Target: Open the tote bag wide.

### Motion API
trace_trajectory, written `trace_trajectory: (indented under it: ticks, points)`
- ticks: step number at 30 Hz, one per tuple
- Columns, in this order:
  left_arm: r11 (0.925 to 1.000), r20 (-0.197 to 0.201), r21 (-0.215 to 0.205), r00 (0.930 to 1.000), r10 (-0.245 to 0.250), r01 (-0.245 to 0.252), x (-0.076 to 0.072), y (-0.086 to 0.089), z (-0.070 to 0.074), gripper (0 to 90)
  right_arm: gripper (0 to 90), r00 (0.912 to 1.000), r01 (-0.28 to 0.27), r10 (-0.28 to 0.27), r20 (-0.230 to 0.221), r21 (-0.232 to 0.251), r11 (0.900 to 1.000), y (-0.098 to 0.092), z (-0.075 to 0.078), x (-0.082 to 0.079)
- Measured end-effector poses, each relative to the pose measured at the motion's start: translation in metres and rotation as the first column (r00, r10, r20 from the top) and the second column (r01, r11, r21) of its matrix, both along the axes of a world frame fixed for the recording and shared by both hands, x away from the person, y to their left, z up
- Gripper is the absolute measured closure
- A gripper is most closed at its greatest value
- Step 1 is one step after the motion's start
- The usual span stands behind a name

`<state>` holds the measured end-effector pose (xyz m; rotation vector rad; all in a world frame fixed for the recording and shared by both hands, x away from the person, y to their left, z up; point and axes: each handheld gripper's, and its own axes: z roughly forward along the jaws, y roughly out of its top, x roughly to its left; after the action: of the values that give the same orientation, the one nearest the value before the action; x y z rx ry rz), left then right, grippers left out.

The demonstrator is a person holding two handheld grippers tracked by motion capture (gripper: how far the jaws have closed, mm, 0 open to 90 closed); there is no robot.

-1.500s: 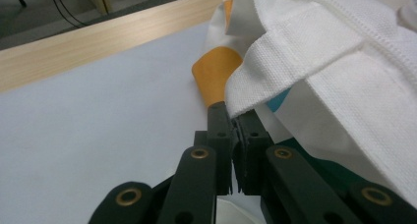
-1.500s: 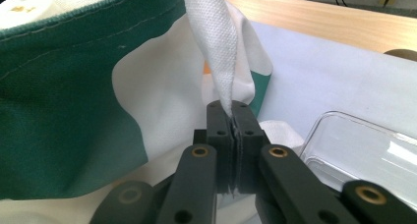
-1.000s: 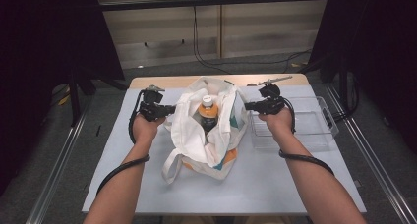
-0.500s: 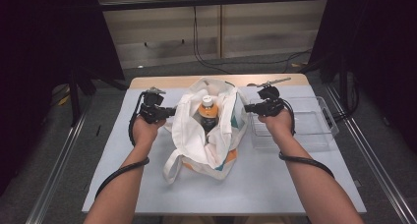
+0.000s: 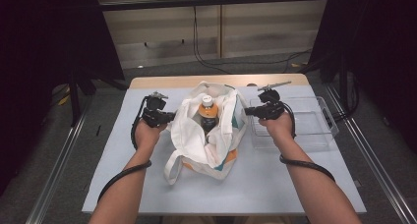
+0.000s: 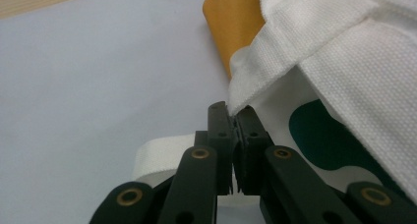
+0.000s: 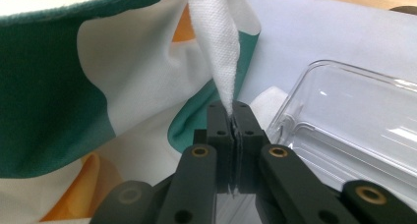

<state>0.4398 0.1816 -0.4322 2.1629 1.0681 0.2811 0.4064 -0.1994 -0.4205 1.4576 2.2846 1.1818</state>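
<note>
Right now the cloth bag (image 5: 209, 135) sits mid-tabletop (image 5: 295, 184), its mouth pulled wide by both claws. The left claw (image 6: 235, 118) is pressed together on a thin fold of the bag's white rim, and the right claw (image 7: 231, 111) pinches the opposite edge in the same way, just beside the clear plastic tray (image 7: 354, 130). A bottle (image 5: 208, 117) with an orange collar stands upright inside the bag.

The main risk is the grip itself: each claw bites only a narrow edge of fabric, so a harder outward pull could slip the cloth free and let the mouth fall shut over the bottle. Uneven pulling could also drag the bag sideways and tip the bottle, which seems to lean on nothing but loose cloth, though the high view is too small to be sure. Drifting right would nudge the tray.
</note>
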Motion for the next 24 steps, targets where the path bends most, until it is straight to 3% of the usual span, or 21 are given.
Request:
trace_trajectory:
  ticks: [4,7,10,15,24]
  points:
    - [0.9997,0.012,-0.022,0.9999,0.008,-0.007,-0.003,-0.001,0.003,87.3,88.2,1.0,0.004,-0.004,0.005,0.001,1.0,0.002,-0.001,-0.001]
    - [0.9999,0.016,-0.016,0.9999,0.005,-0.005,-0.003,-0.001,0.007,86.5,87.8,1.0,0.001,-0.001,0.008,0.001,1.0,0.002,0.002,-0.001]
    - [0.9998,0.019,-0.019,0.9998,0.001,-0.001,-0.002,0.001,0.012,75.6,84.0,0.9997,0.01,-0.01,0.022,-0.006,1.0,0.002,0.007,-0.001]
    - [0.9994,0.022,-0.035,0.9997,0.006,-0.005,-0.004,0.006,0.017,65.0,78.0,0.9994,0.02,-0.019,0.03,-0.011,1.0,0.003,0.012,-0.002]
    - [0.9984,0.063,-0.056,0.998,-0.006,0.01,-0.01,0.005,0.03,58.3,68.4,0.9986,0.024,-0.024,0.048,-0.006,1.0,0.005,0.025,-0.004]
